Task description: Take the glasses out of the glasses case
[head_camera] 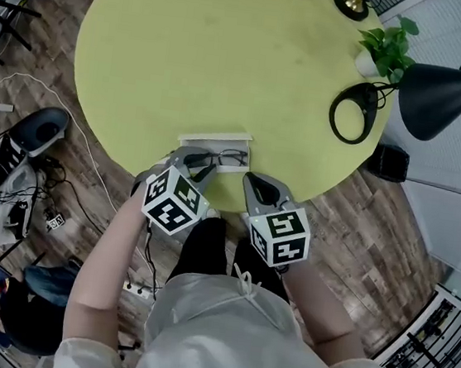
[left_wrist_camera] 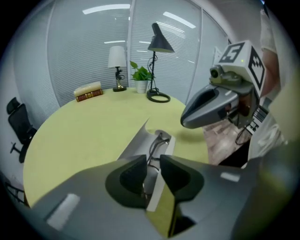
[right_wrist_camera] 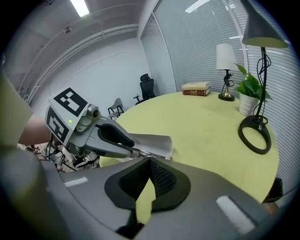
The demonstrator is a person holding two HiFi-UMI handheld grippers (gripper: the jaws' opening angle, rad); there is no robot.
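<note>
Two grippers work at the lower edge of the round yellow-green table (head_camera: 213, 52), low in the centre of the head view. The left gripper (left_wrist_camera: 151, 171) has its jaws drawn in to a narrow slot, and the dark thin frame of the glasses (head_camera: 221, 159) runs down into that slot, held at its left end. The right gripper (right_wrist_camera: 150, 161) has its jaws closed with the tips touching (nothing sits between them), and it hangs over the table's near rim just right of the left gripper.

The glasses lie folded inside the open white glasses case (head_camera: 215, 139), which sits close to the table's near edge, its lid standing up on the far side. The left gripper's tips are at the case's left end; the right gripper's tips are just beside its right end.

Farther out, toward the upper right of the head view, a black desk lamp (head_camera: 434, 87) with a ring base stands next to a small potted plant (head_camera: 385, 48). At the upper left of the left gripper view, two stacked books (left_wrist_camera: 88, 91) lie near a small white-shaded lamp (left_wrist_camera: 116, 58).
</note>
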